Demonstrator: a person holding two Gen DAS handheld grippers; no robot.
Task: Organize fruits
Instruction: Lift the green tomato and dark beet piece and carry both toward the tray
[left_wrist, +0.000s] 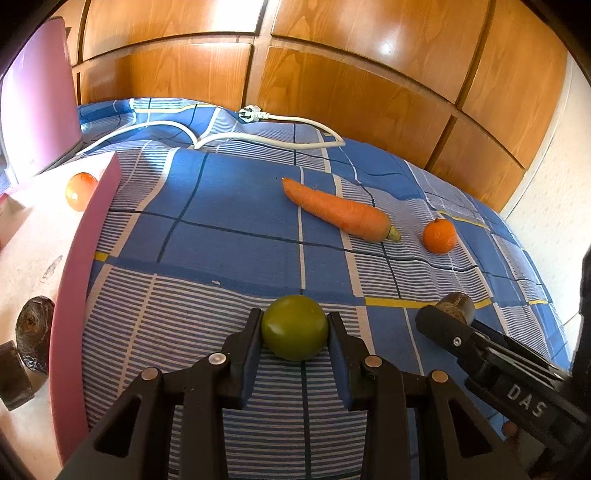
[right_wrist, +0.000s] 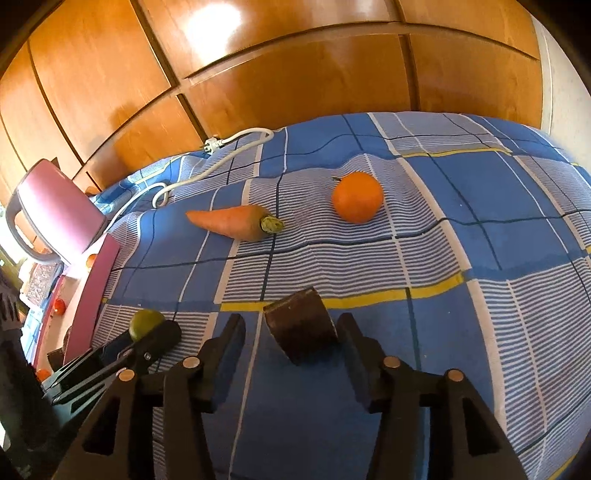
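On the blue checked bedspread (left_wrist: 229, 206), seen from the left wrist, our left gripper (left_wrist: 294, 332) has both fingers pressed against a green round fruit (left_wrist: 294, 326) at the near middle of the cloth, grasping it. Beyond it a carrot (left_wrist: 340, 212) lies slanted toward the far side, with an orange (left_wrist: 439, 236) just beside its stalk end, nearer the right edge. Our right gripper (left_wrist: 448, 314) comes in from the right around a dark brown piece (left_wrist: 456, 300), most of it hidden by the finger. Along the left edge runs a pink box (left_wrist: 85, 251) holding a pale orange-red fruit (left_wrist: 80, 190) and a dark rough lump (left_wrist: 35, 338). A white power cord (left_wrist: 258, 136) with its plug curls across the far edge, before a wooden wardrobe (left_wrist: 351, 66). From the right wrist, our right gripper (right_wrist: 291, 338) stands with fingers apart: the dark brown piece (right_wrist: 301, 325) touches the right finger (right_wrist: 352, 343) while a gap shows at the left one, so it is not clamped. The carrot (right_wrist: 232, 221) and the orange (right_wrist: 357, 197) lie ahead, apart from each other. Our left gripper (right_wrist: 147, 334) shows at the lower left, the green round fruit (right_wrist: 146, 321) between its tips, beside the pink box (right_wrist: 92, 295). A pink appliance (right_wrist: 55, 210) stands at the far left corner, the white power cord (right_wrist: 221, 147) trailing from it.
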